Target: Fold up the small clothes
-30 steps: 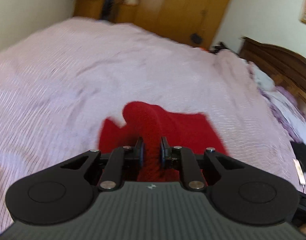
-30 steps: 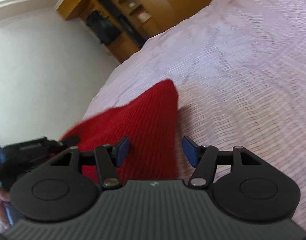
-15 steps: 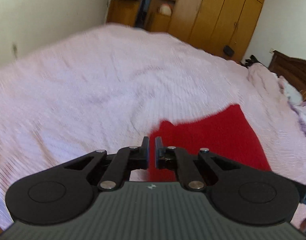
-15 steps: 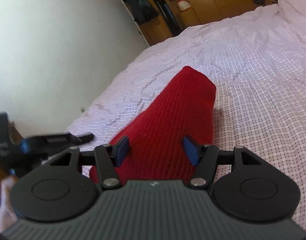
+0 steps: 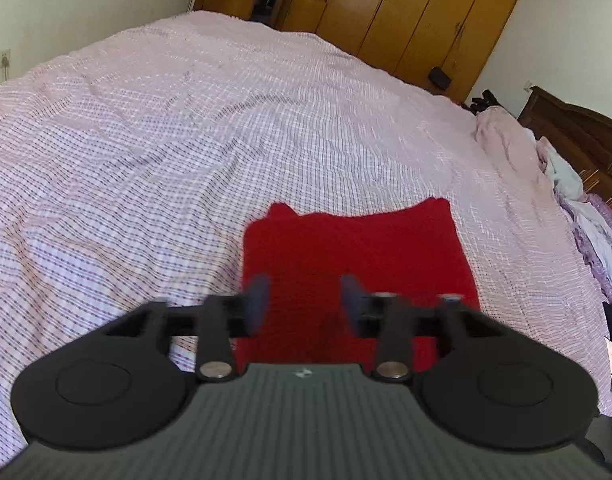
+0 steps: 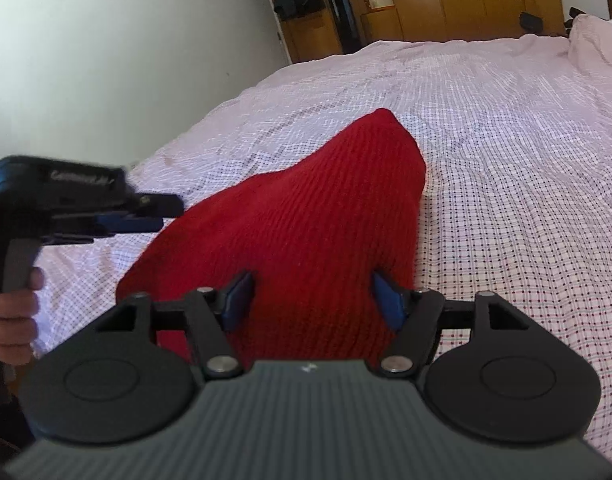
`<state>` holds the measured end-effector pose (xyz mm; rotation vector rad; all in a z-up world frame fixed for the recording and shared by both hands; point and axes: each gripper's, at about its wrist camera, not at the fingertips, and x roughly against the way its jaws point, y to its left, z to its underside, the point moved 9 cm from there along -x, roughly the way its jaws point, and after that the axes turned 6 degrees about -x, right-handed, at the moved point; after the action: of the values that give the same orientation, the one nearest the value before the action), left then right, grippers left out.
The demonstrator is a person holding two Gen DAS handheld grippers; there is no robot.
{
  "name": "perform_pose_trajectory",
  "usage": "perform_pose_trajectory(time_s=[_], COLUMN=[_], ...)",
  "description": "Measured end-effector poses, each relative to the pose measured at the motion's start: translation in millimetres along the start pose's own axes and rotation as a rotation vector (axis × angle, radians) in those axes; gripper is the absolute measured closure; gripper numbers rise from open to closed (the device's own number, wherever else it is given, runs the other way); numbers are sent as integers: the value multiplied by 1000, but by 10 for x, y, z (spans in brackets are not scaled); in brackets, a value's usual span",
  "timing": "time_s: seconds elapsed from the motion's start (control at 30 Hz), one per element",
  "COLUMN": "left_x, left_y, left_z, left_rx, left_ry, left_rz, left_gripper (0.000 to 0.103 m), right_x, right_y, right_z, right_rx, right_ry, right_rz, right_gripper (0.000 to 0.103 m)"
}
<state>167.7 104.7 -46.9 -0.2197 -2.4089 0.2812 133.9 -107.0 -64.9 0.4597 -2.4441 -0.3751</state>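
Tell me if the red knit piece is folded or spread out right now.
Folded, as far as shows: the red knit piece lies flat on the bed as a compact rectangle with a doubled far edge. Both claws, left claw and right claw, are open.

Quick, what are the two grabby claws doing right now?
Left gripper: open, holding nothing, above the red knit cloth.
Right gripper: open, holding nothing, over the same cloth.

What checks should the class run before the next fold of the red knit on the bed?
1. Left claw open, holding nothing: ok.
2. Right claw open, holding nothing: ok.
3. Red knit garment lying on the checked bedspread, none hanging from either claw: ok.
4. Far edge straight: not ok, one corner pokes up.
5. Layers beneath aligned: cannot tell, hidden.
6. Bedspread around the garment free of other items: ok.
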Motion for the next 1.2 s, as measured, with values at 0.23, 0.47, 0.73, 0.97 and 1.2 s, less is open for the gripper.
perform_pose_trajectory(time_s=[0.23, 0.47, 0.73, 0.97, 1.2], left_x=[-168, -316, -386, -485, -665], left_y=[-57, 51, 129, 214, 287], left_z=[79, 168, 236, 298, 396], left_rx=[-42, -5, 25, 93, 209], left_ry=[40, 76, 84, 112, 151], left_rz=[-37, -10, 10, 78, 223], left_gripper=[36, 32, 24, 21, 20], right_x=[17, 171, 11, -256, -496], right_y=[31, -133, -493, -614, -532], right_z=[-18, -160, -159, -30, 100], right_rx=[-9, -146, -335, -495, -556], right_ry=[-6, -71, -1, 97, 157], right_rz=[-31, -54, -98, -227, -369], right_gripper=[25, 17, 16, 0, 0])
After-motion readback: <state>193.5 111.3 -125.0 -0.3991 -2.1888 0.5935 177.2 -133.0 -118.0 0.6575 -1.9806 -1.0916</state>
